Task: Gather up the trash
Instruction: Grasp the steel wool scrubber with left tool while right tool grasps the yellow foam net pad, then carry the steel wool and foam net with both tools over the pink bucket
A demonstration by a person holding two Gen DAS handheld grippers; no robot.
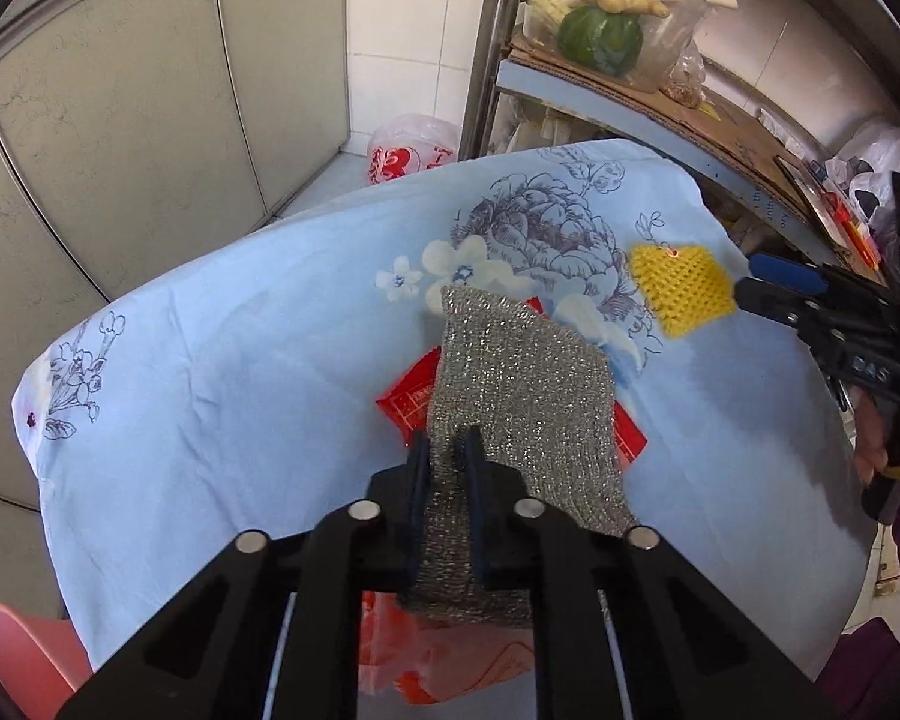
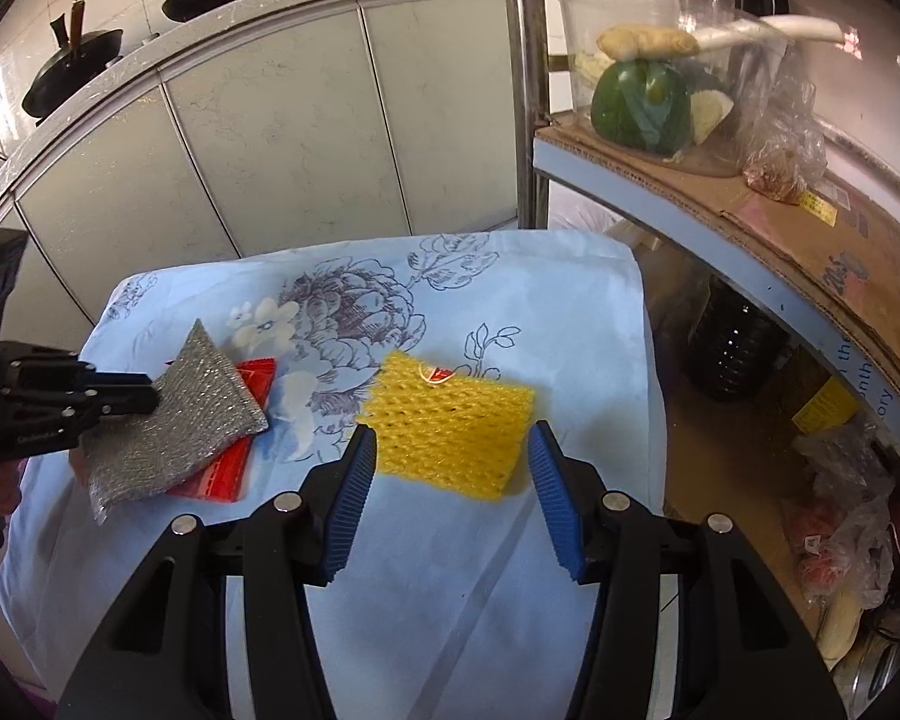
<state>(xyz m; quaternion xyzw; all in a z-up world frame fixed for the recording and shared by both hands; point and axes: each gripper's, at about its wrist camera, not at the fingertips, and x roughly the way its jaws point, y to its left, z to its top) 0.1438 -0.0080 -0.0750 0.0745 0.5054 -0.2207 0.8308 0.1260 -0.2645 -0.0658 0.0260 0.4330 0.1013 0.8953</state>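
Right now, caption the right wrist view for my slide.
Open right gripper nears yellow foam net; left gripper grips silver scrubbing cloth.

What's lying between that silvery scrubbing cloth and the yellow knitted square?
Only bare flowered cloth separates the silver scouring cloth from the yellow knitted square; the right wrist view shows it best.

A table draped in a light-blue flowered cloth (image 2: 426, 570) carries everything. Directly on the cloth lie a yellow mesh pad (image 2: 450, 426) and a red packet (image 2: 234, 462). The packet lies left of the yellow pad, well apart from it. A silver scouring pad (image 2: 174, 420) covers most of the packet, its near corner lifted off the cloth.
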